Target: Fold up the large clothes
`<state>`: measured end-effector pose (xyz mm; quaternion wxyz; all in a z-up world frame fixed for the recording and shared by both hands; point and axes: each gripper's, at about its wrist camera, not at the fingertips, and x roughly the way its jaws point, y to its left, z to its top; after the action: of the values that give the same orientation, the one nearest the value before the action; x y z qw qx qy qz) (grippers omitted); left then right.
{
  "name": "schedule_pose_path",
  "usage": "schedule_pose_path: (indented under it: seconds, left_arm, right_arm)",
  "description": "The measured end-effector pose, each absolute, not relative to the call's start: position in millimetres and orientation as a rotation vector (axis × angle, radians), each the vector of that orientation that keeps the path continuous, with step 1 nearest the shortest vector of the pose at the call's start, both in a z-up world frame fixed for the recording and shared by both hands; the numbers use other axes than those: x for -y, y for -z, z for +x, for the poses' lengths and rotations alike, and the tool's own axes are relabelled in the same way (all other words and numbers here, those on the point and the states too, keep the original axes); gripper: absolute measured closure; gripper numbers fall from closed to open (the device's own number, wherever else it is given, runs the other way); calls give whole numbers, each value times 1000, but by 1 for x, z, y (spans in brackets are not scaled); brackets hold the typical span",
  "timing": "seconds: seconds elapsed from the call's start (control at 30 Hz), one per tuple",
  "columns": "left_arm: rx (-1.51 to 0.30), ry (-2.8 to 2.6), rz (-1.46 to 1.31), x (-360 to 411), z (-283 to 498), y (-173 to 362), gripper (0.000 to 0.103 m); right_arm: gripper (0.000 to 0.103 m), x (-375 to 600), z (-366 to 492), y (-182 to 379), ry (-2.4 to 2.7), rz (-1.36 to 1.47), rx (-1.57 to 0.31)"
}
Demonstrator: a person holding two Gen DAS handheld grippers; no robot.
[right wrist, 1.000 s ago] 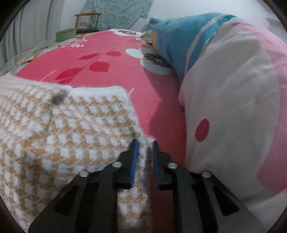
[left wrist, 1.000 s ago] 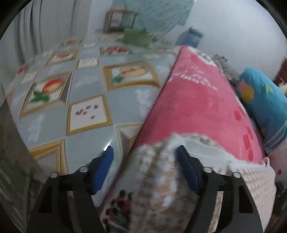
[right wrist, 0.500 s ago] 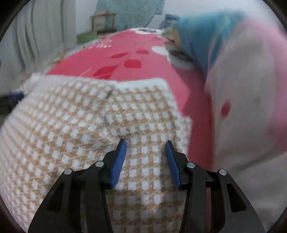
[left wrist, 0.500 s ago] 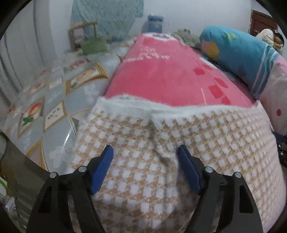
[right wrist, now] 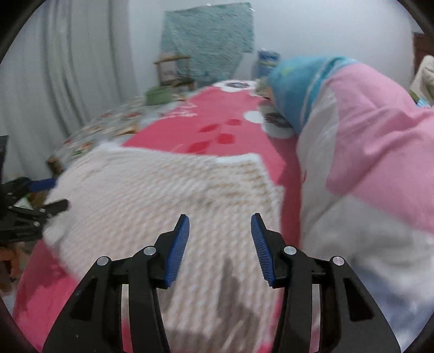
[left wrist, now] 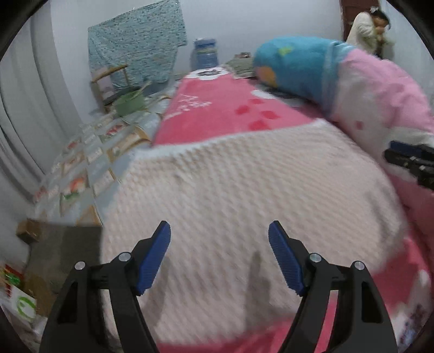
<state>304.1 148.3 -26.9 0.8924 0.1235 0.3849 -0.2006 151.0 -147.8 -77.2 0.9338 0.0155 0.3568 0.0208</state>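
Note:
A cream and tan checked knit garment point(left wrist: 244, 176) lies spread flat on the pink bedspread point(left wrist: 217, 108), its far edge straight. My left gripper point(left wrist: 219, 225) hovers above its near part, open wide, with nothing between the blue pads. In the right wrist view the same garment point(right wrist: 162, 190) fills the middle, and my right gripper point(right wrist: 220, 216) hangs over it with its jaws parted and opening, holding nothing. Each gripper shows in the other's view: the right gripper point(left wrist: 407, 157) at the garment's right side, the left gripper point(right wrist: 58, 192) at its left side.
A rolled blue and pink quilt point(left wrist: 379, 95) lies along the bed's right side point(right wrist: 366, 149). A fruit-patterned mat point(left wrist: 81, 163) covers the floor to the left, with a green basin point(left wrist: 130, 101) and boxes. A person point(left wrist: 369, 24) stands far right.
The right gripper let go of the garment's edge and opened. Both grippers drew back and rose, and the left one swung from the garment's left edge to over its middle.

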Motion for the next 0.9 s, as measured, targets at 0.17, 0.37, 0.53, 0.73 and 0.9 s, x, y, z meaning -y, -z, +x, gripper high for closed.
schedule_pose_path:
  seconds: [0.17,0.37,0.53,0.73,0.9]
  left_arm:
    - [-862,451,63,-167,230,54,14]
    - [-955,365,108,-158,219,115,4]
    - [-919,320,199,-132,235,114,4]
    - [-905,280,210,-121,254,113,4]
    - [-848,238,286,-107,245,112,4]
  right_arm:
    - [45,106,93,111,-167,-40,-743]
    - [40,84,87,173,-201,-25,-916]
    - [33,72,111,168,-157,-27,-855]
    - [23,50,123,171,-145,-66,-840]
    - [23,60,122,180,-152,-50,-831]
